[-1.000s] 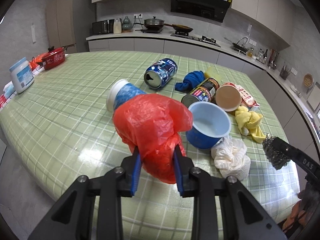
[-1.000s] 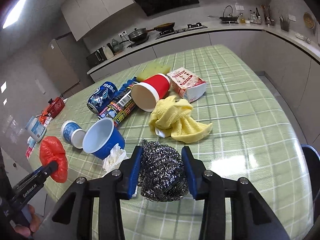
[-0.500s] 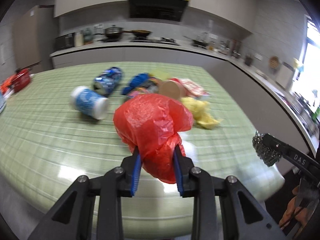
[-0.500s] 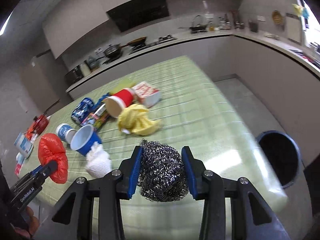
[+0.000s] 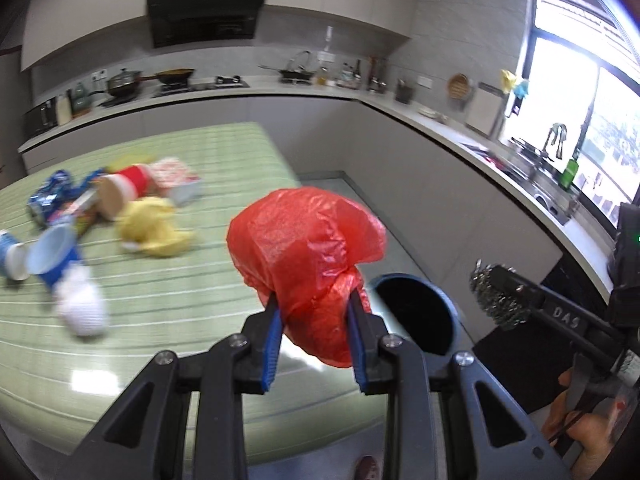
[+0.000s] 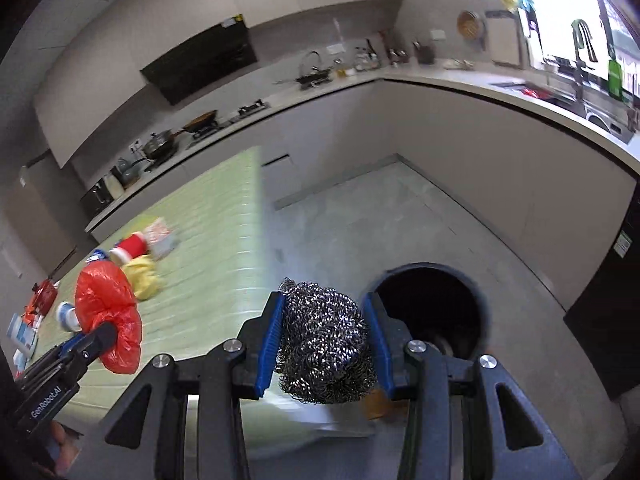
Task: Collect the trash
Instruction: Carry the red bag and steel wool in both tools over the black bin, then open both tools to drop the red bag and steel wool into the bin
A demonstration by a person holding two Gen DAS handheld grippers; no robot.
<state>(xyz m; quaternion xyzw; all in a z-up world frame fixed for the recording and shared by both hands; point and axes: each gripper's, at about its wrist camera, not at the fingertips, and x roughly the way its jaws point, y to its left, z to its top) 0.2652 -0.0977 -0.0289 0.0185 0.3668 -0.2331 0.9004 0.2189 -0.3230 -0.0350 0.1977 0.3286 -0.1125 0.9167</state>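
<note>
Grey kitchen: a counter [image 5: 400, 104] wraps from 10 to 3 o'clock, a bright window [image 5: 580, 120] at 2, grey floor [image 6: 400, 220].

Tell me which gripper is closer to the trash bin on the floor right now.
Right. The right gripper, holding the steel wool, is beside the bin; the left gripper, holding the red bag, looks farther back, near the table edge.

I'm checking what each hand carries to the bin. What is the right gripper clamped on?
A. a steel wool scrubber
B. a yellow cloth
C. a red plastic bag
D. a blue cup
A: in the right wrist view the right gripper has its blue pads pressed on either side of the steel wool scrubber, with the bin just beyond; the red plastic bag is in the left gripper.
</note>
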